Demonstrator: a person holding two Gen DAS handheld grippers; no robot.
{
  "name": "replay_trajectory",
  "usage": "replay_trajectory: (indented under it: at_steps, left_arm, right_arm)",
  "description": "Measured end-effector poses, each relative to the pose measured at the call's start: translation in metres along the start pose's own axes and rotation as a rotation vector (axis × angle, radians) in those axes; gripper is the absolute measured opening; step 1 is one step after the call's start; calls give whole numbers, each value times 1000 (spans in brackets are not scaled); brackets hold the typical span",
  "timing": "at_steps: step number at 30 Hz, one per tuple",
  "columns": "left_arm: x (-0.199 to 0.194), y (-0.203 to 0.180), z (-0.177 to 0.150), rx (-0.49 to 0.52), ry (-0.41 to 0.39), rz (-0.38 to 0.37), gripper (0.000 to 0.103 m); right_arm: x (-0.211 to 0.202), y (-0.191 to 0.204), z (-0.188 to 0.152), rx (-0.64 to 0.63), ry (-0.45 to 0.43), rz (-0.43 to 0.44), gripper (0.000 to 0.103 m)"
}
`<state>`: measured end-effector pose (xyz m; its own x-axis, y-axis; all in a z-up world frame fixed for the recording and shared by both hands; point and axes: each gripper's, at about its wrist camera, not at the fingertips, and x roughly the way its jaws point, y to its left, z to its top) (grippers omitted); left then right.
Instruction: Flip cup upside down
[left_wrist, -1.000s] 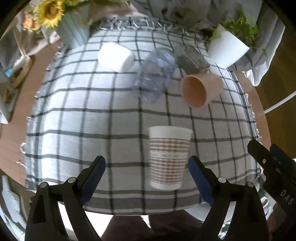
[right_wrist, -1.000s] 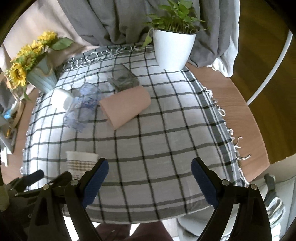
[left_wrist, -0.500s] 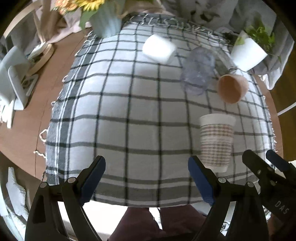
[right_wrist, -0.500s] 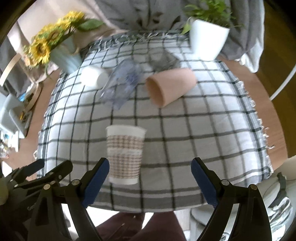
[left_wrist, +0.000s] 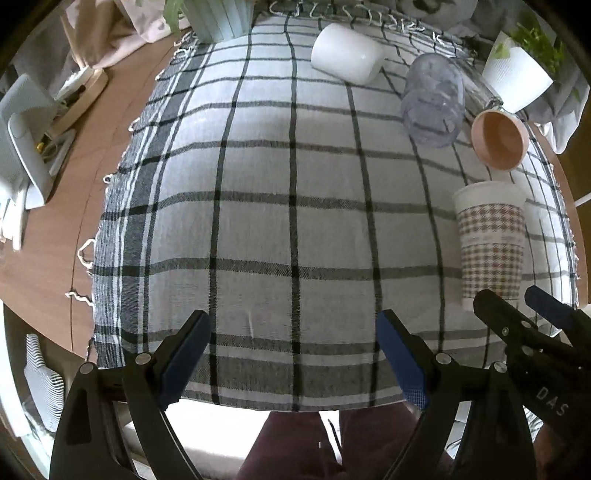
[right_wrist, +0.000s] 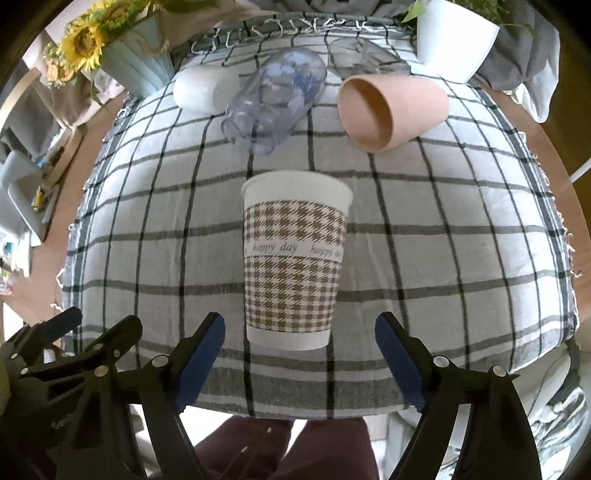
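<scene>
Brown-and-white houndstooth paper cup (right_wrist: 295, 266) stands upright, mouth up, on the checked cloth (right_wrist: 443, 258) near the front edge of the table (left_wrist: 55, 221). Right hand-held gripper (right_wrist: 299, 354) hovers just in front of it, jaws spread wide, one blue pad (right_wrist: 201, 350) either side, gripping nothing, not touching the cup. Left hand-held gripper (left_wrist: 295, 354) sits to the left over bare cloth, jaws also wide apart and empty; from there the cup shows at far right. Farther back, lying on their sides: pink cup (right_wrist: 391, 110), clear plastic cup (right_wrist: 275, 99), white cup (right_wrist: 201, 90). Sunflower vase (right_wrist: 136, 66) far left, potted plant (right_wrist: 452, 35) far right.
</scene>
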<state>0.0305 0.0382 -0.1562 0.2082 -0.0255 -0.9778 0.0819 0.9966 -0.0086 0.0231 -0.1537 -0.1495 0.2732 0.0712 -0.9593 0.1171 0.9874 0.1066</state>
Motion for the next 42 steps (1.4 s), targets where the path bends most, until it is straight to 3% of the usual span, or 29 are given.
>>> replay_trajectory:
  at_steps: [7,12,13,29,36,40,42]
  left_arm:
    - [7,-1,-2,13,10,-5,91]
    - [7,-8,-2,27,11,-16,91]
    - [5,-8,-4,31,6,-15,91]
    - [-27,-6,11,7,-89,-86,91]
    - [-33,5,19,-39,-113,-99,91]
    - [-34,12,21,-66,-116,-98,91]
    - [-34,14,22,-75,-121,-93,91]
  right_arm:
    - [15,-1,-2,28,8,-1,75]
    - [16,-2,-3,30,1,7,61]
    - [16,-2,-3,26,-3,12,54]
    - [-36,-8,12,7,-84,-4,54]
    - [-37,-1,33,6,-52,16,54]
    - [-23,6,44,-18,11,20,54]
    - [-24,10,50,-36,-5,7,54]
